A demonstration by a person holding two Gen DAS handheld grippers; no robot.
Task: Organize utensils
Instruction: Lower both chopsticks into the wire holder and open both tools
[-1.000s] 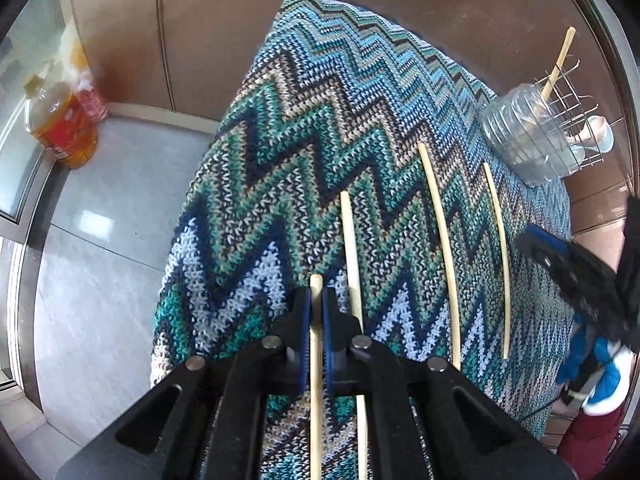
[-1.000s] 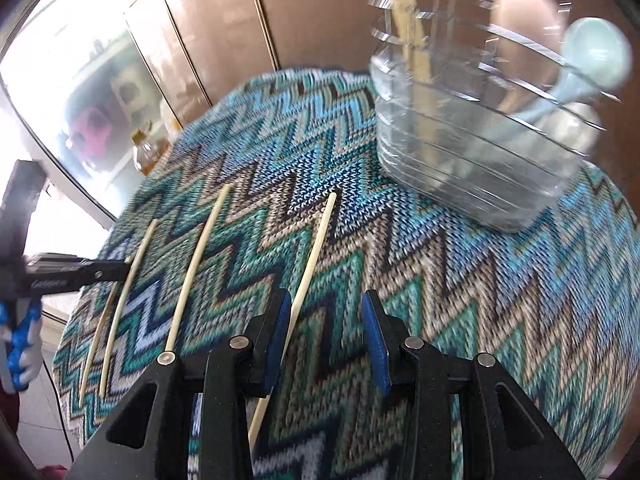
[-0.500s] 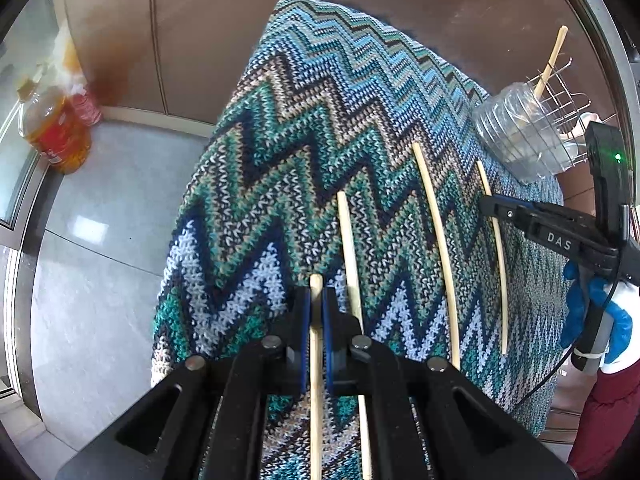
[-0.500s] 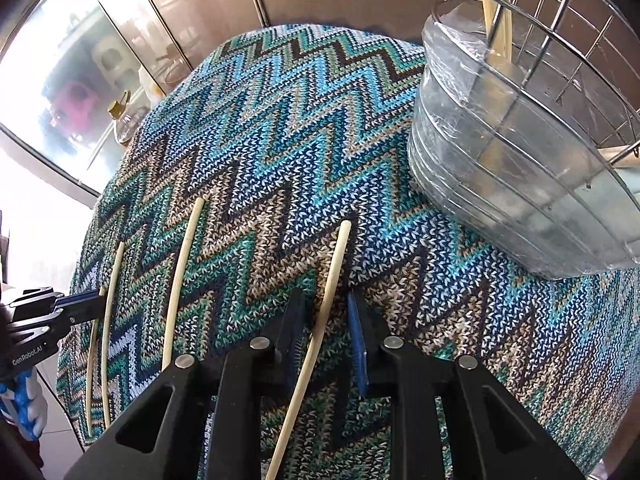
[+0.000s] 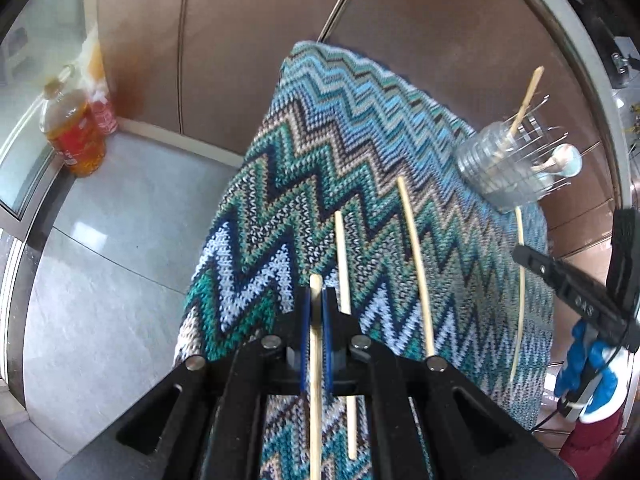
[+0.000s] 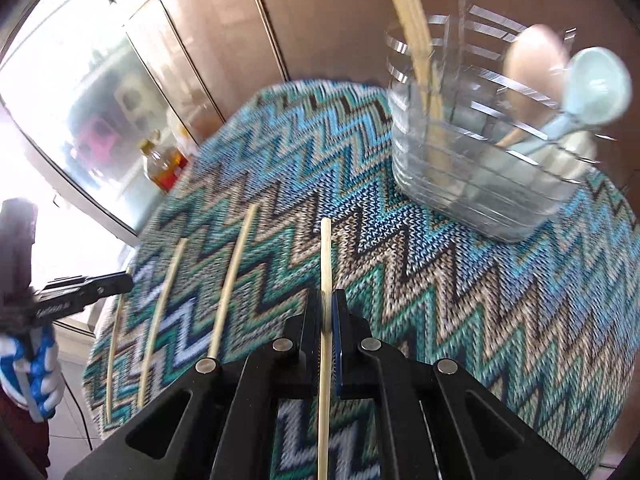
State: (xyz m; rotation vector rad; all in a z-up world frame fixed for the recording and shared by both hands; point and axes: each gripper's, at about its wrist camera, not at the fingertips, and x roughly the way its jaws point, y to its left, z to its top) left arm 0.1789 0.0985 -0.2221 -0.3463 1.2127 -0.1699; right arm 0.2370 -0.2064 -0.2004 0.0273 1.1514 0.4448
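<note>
Item 1: left gripper (image 5: 316,320). We find its blue pads pressed tight on a pale chopstick (image 5: 315,360), the tip poking just past the jaws, at the near end of the zigzag cloth (image 5: 320,152), well apart from the utensil rack (image 5: 504,172).

Item 2: right gripper (image 6: 327,320). We find its jaws closed on a second chopstick (image 6: 326,264), which points up the cloth towards the rack (image 6: 472,184).

Item 3: loose chopsticks. We count two on the cloth beside the left gripper, one (image 5: 344,268) just right of it and one (image 5: 414,256) nearer the rack.

Item 4: rack contents. We note upright chopsticks (image 6: 416,40), a wooden spoon (image 6: 532,60) and a pale blue ladle (image 6: 596,84).

Item 5: oil bottle (image 5: 74,132), on the floor far left of the rack.
</note>
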